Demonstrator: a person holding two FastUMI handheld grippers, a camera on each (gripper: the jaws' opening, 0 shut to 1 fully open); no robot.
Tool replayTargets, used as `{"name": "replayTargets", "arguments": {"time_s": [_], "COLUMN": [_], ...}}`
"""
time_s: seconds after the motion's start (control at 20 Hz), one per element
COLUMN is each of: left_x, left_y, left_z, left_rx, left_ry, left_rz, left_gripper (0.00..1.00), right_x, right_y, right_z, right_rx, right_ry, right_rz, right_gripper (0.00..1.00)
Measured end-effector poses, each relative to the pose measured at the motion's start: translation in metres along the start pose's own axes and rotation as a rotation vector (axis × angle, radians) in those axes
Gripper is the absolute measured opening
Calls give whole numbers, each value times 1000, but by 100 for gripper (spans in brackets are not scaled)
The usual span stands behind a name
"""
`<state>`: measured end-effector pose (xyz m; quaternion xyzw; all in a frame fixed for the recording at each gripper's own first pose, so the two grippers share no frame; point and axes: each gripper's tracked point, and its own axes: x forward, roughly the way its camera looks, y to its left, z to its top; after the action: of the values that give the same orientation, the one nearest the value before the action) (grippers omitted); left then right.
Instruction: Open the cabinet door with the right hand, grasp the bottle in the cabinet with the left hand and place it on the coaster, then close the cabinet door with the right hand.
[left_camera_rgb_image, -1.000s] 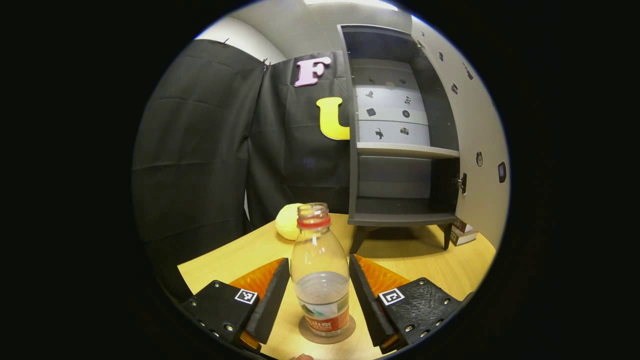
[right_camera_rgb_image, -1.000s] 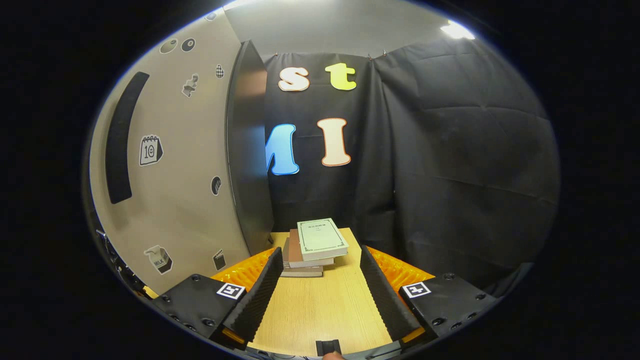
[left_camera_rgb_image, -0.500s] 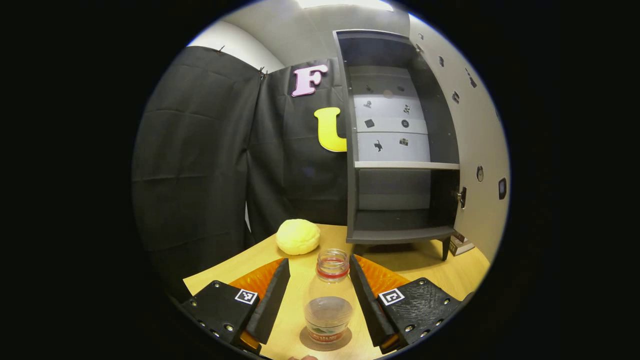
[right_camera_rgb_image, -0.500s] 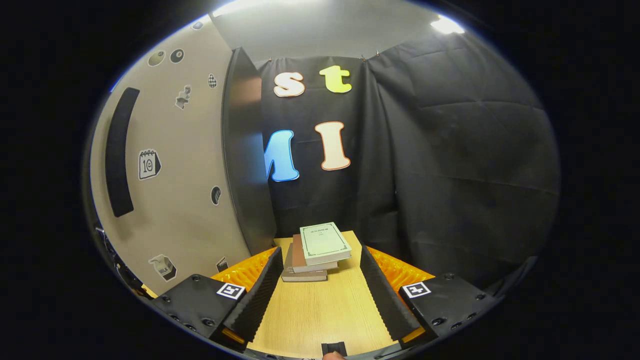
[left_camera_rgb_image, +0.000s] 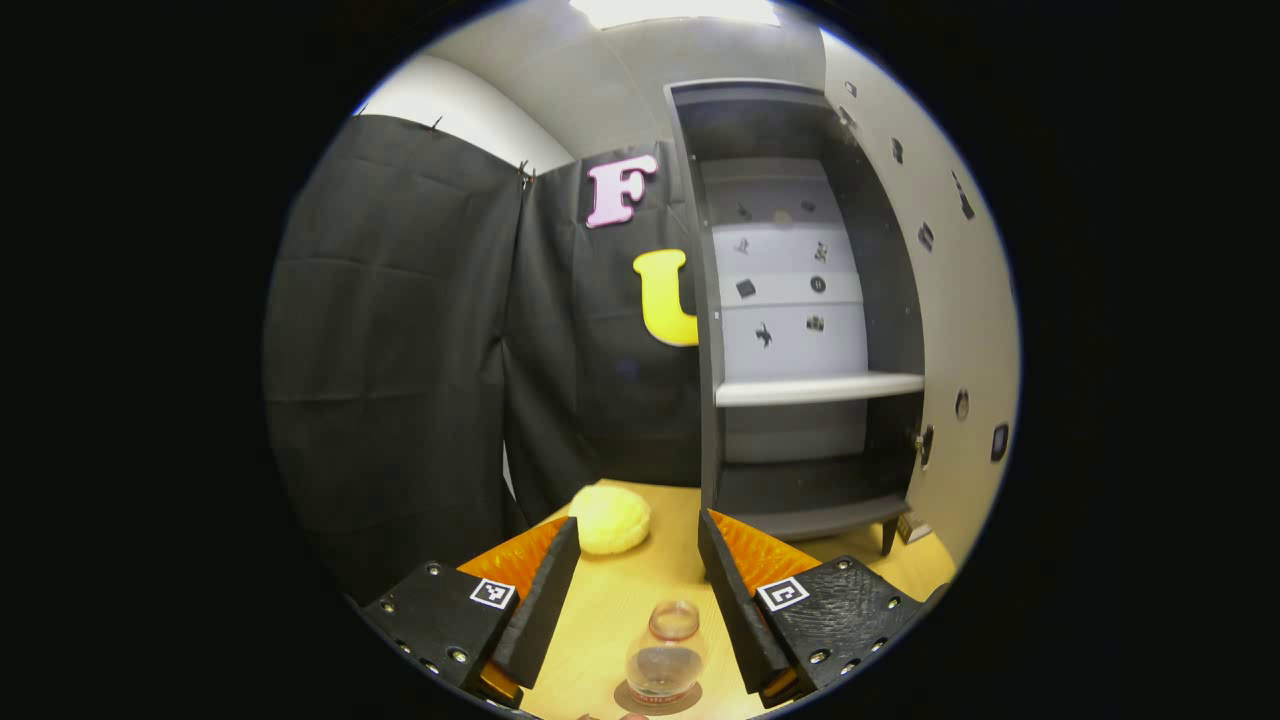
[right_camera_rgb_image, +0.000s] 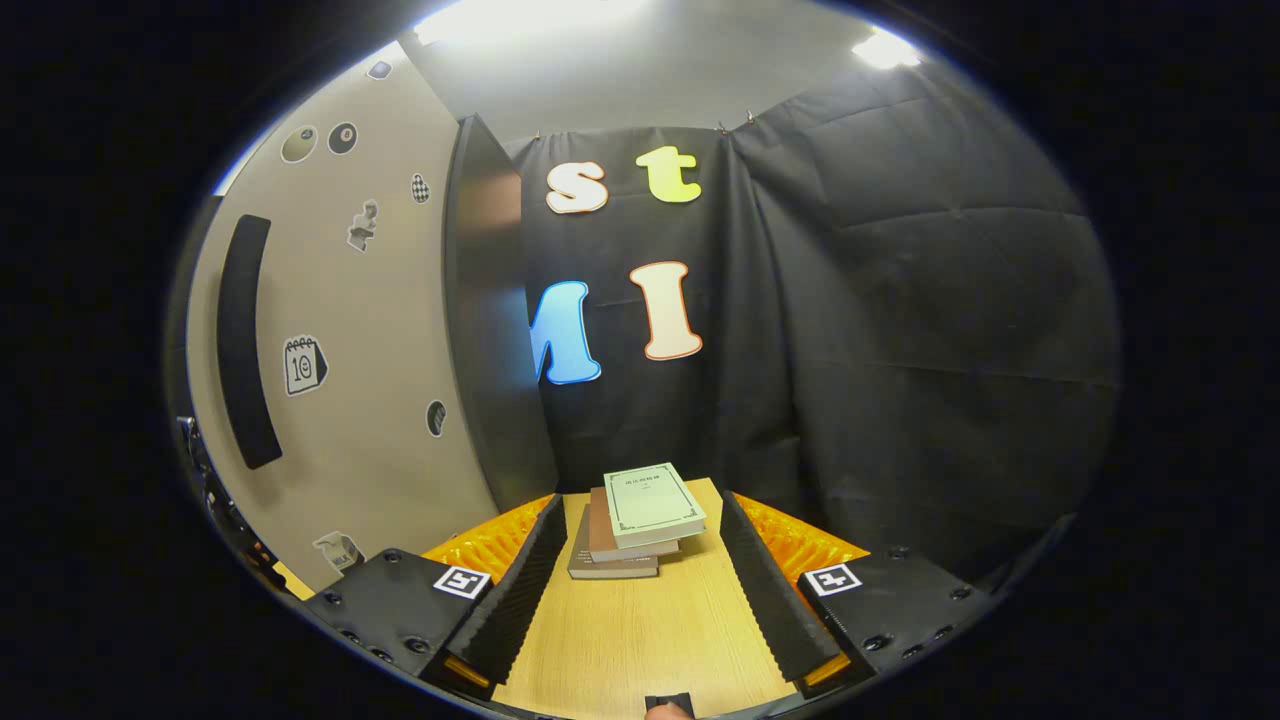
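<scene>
In my left gripper view, my left gripper (left_camera_rgb_image: 632, 590) has its two fingers spread wide apart, and they hold nothing. The bottle (left_camera_rgb_image: 667, 655) stands upright on the round coaster (left_camera_rgb_image: 650, 703), down at 6 o'clock, low between the fingers but not touching them. I can see a little water inside it, and I see no cap on its mouth. The coaster lies flat on the wooden table (left_camera_rgb_image: 610, 610).

A yellow round lump (left_camera_rgb_image: 610, 519) sits on the table at about 11 o'clock from the bottle, well apart from it. The cabinet (left_camera_rgb_image: 800, 320) stands on the table at about 1 o'clock, on short legs. Its door (left_camera_rgb_image: 955, 330) is swung open on the right side, with little stickers on it. I can see a pale shelf (left_camera_rgb_image: 818, 388) inside, with nothing on it.

In my right gripper view, my right gripper (right_camera_rgb_image: 635, 580) also has its fingers spread wide, with nothing between them. The open door (right_camera_rgb_image: 350, 340) is at about 9 o'clock, close by but not touched. It has a long dark handle (right_camera_rgb_image: 245, 340) on it. A small stack of books (right_camera_rgb_image: 635, 515) lies on the table at 12 o'clock, just past the fingertips.
</scene>
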<state>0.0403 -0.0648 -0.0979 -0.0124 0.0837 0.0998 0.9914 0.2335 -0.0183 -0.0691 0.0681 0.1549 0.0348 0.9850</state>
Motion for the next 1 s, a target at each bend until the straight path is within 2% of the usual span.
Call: {"name": "replayTargets", "arguments": {"time_s": [0.05, 0.1, 0.25, 0.35, 0.55, 0.65, 0.7, 0.75, 0.9, 0.95, 1.0], "left_x": [-5, -11, -26, -32, -38, -35, -31, -27, -16, -11, -8], "left_y": [2, 4, 9, 9, 30, 36, 41, 48, 66, 72, 78], "left_z": [15, 31, 69, 85, 100, 104, 101, 99, 97, 96, 96], "left_rx": [4, 9, 14, -5, -29, -50, -54, -54, -58, -65, -71], "left_ry": [-7, -21, -50, -64, -92, -111, -108, -106, -102, -101, -100], "left_rz": [4, 2, -13, -45, -56, -83, -91, -95, -110, -115, -120], "left_gripper": [70, 67, 70, 70, 70, 70, 70, 70, 70, 70, 70], "right_x": [0, 0, -2, -3, -7, -11, -14, -17, -16, -17, -16], "right_y": [7, 14, 36, 54, 86, 101, 109, 115, 116, 118, 121], "right_z": [2, 7, 18, 27, 38, 38, 38, 38, 39, 40, 39], "right_rx": [-2, -6, -27, -32, -39, -37, -30, -35, -73, -77, -80], "right_ry": [2, 0, 3, -1, -10, -5, -4, -3, -12, -11, -6], "right_rz": [21, 44, 104, 143, 199, 205, 208, 192, 131, 116, 109], "right_gripper": [98, 98, 98, 98, 98, 98, 93, 98, 89, 89, 94]}}
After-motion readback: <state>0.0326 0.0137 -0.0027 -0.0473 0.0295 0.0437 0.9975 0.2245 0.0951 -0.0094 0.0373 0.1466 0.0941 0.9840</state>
